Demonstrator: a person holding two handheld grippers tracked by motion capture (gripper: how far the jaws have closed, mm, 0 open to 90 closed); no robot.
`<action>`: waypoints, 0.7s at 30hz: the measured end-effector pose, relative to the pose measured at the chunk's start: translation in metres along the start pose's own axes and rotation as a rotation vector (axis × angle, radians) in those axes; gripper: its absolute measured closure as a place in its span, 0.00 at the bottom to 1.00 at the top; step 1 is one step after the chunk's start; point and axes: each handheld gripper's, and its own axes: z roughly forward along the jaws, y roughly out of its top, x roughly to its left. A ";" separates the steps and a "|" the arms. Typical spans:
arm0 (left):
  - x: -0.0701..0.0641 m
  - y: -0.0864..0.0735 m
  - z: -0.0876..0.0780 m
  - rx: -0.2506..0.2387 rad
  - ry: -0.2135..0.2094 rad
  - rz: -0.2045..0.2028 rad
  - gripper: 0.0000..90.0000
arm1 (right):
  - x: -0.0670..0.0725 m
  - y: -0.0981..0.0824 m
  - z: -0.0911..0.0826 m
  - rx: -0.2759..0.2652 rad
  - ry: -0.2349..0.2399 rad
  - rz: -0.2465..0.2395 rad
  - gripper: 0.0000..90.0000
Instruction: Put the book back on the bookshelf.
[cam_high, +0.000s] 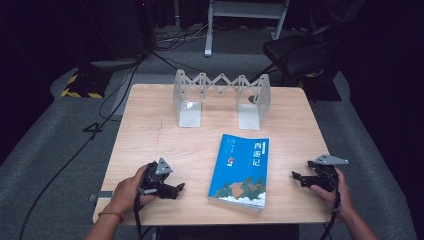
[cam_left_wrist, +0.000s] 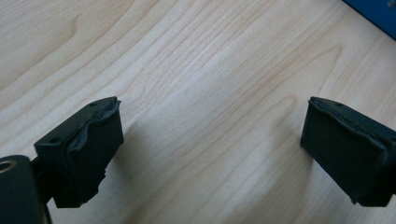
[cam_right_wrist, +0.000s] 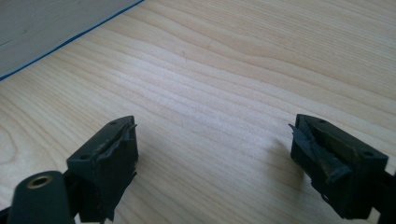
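Both black two-jaw tongs, left (cam_high: 176, 189) and right (cam_high: 296, 176), wide and empty low in frame, flanking blue paperback book (cam_high: 240, 170) flat on pale wooden counter (cam_high: 150, 135), long axis up-frame, left tongs slightly nearer its edge.

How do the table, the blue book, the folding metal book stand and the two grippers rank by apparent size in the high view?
1. table
2. folding metal book stand
3. blue book, close to the stand, so unsure
4. left gripper and right gripper, which look alike
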 end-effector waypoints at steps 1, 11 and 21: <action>0.002 0.000 0.000 0.005 -0.009 0.003 0.05 | 0.000 0.001 0.001 -0.002 0.001 0.002 0.17; -0.005 0.009 0.009 0.012 0.085 -0.099 0.00 | -0.001 0.010 0.011 0.003 0.070 -0.069 0.16; -0.028 0.002 0.001 0.031 -0.002 -0.010 0.00 | 0.034 0.018 0.009 0.017 0.217 -0.241 0.24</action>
